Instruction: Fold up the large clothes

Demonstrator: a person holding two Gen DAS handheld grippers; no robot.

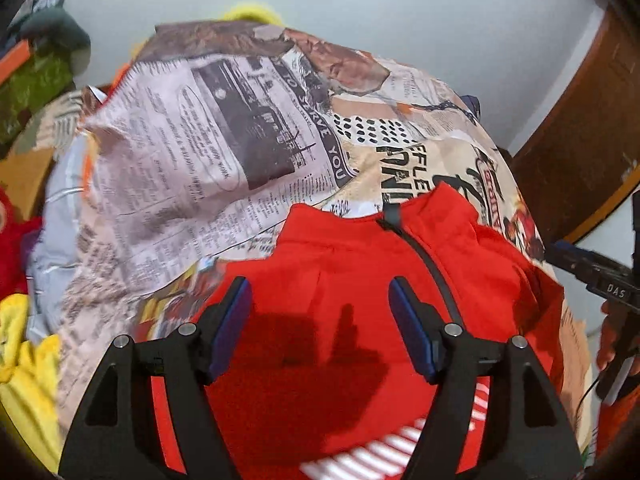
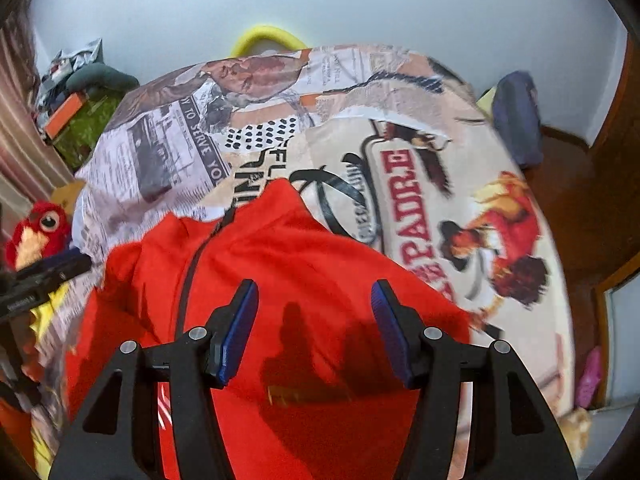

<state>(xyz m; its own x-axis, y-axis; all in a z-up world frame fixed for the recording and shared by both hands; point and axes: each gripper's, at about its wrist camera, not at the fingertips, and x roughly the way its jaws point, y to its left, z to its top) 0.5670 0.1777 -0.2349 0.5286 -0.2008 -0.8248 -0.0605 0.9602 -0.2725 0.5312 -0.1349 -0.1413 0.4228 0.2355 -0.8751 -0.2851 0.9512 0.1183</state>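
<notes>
Two words "SERVE YOU" on newsprint sheet (image 1: 224,152), "PADRE" beside red jacket (image 2: 304,280)

The right gripper (image 2: 315,326) hangs with jaws spread above a bright red zip-front fleece jacket (image 2: 304,264). The jacket lies on a newspaper-print bedsheet (image 2: 420,168).

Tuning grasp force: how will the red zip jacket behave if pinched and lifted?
Probably floppy: the red jacket lies creased over the printed sheet, so it should drape. Likely light. Its zipper may stiffen that line slightly.
</notes>
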